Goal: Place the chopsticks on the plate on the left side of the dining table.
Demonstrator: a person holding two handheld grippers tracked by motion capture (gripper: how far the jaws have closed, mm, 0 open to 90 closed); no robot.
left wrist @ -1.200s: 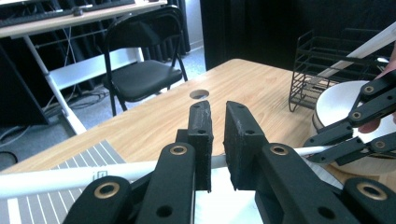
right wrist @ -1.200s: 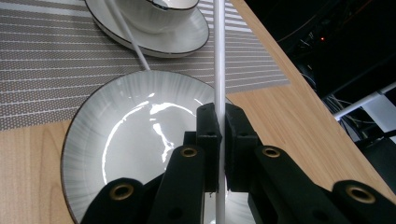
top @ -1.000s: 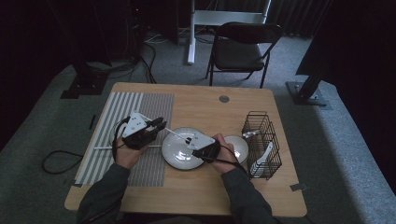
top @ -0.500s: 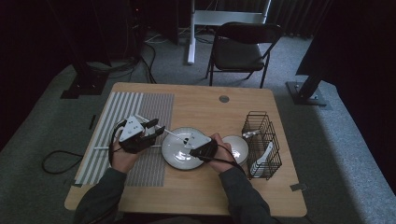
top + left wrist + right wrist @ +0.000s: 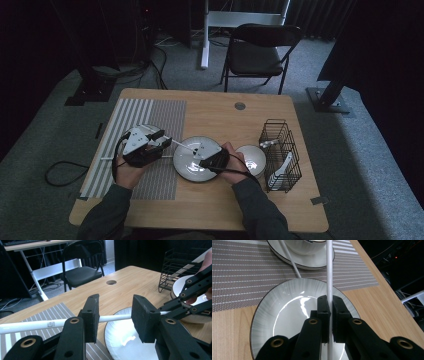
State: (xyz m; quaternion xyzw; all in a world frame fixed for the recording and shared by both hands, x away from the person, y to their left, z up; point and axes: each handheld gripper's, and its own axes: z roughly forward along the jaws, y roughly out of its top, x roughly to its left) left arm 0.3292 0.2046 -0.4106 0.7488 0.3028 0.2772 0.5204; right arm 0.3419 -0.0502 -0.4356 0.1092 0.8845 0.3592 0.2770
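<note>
Spanning wooden table [image 5: 210, 112] – striped mat [image 5: 150, 120]; chair [image 5: 257, 50] behind, dark room.

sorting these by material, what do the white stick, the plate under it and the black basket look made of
White stick: smooth matte, likely plastic or coated; small printed mark near one end. Plate: glossy glazed ceramic by its bright reflections, dark rim line and fine radial ridges. Black basket: thin wire grid, probably coated metal.
</note>
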